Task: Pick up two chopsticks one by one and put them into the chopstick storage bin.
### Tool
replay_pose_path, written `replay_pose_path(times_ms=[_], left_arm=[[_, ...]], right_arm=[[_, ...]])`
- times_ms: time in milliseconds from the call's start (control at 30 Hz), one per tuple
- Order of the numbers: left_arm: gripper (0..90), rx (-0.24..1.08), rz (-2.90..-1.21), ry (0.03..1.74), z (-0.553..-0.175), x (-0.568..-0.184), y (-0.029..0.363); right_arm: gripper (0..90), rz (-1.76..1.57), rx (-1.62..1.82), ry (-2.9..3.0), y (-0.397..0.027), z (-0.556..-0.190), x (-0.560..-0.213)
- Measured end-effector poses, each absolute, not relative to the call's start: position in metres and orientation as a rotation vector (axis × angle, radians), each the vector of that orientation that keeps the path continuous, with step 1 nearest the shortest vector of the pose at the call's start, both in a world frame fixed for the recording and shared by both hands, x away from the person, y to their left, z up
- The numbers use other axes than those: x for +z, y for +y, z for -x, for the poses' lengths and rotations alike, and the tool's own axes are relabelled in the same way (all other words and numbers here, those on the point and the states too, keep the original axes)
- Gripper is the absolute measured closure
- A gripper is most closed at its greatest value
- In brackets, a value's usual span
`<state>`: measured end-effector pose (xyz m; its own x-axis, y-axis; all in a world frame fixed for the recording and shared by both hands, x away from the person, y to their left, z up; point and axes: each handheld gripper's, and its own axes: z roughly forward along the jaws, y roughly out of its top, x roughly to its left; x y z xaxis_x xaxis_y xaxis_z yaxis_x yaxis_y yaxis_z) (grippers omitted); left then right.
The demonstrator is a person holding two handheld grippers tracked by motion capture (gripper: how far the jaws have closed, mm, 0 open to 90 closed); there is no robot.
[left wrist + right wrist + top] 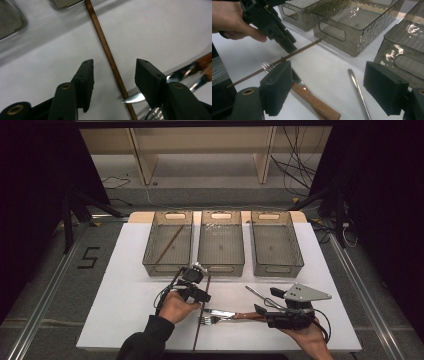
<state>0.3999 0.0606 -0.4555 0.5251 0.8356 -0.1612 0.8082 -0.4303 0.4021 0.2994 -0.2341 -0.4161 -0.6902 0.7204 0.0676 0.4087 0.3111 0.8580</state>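
A long brown chopstick (202, 312) lies on the white table (125, 295), running from the middle bin toward the front edge. My left gripper (202, 297) hangs low over it. In the left gripper view the chopstick (102, 37) runs between the two jaws of that gripper (115, 62), which stand half apart with neither pad touching it. My right gripper (265, 301) rests open to the right, above a wooden-handled knife (314, 101) and a fork (267, 66).
Three grey see-through bins (167, 265) (221, 267) (277, 269) stand in a row at the back; the left one holds another chopstick (169, 245). A thin metal utensil handle (357, 85) lies between the right gripper's jaws.
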Motion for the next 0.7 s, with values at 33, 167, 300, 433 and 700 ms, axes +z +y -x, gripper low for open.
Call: replay_pose_path(times_ms=[33,167,300,433,700], left_arm=[[49.7,0.084,-2.341,1.348,-0.4001,-0.4572,0.0588],[54.4,0.093,-2.356,1.337,-0.4002,-0.4581,0.0551],[56.4,0.103,-2.358,1.346,-0.4008,-0.4598,0.0544],[57.9,0.106,-2.373,1.342,-0.4008,-0.4645,0.0538],[65.2,0.171,-2.417,1.326,-0.3992,-0.4641,0.05]], right_arm=[[23.6,-1.013,1.33,2.254,-0.2344,-0.2996,-0.4162],[23.6,-1.016,1.328,2.253,-0.2352,-0.2995,-0.4161],[23.6,-1.016,1.328,2.254,-0.235,-0.2993,-0.416],[23.6,-1.013,1.328,2.256,-0.2344,-0.2994,-0.4162],[23.6,-1.012,1.327,2.255,-0.2347,-0.2995,-0.4161]])
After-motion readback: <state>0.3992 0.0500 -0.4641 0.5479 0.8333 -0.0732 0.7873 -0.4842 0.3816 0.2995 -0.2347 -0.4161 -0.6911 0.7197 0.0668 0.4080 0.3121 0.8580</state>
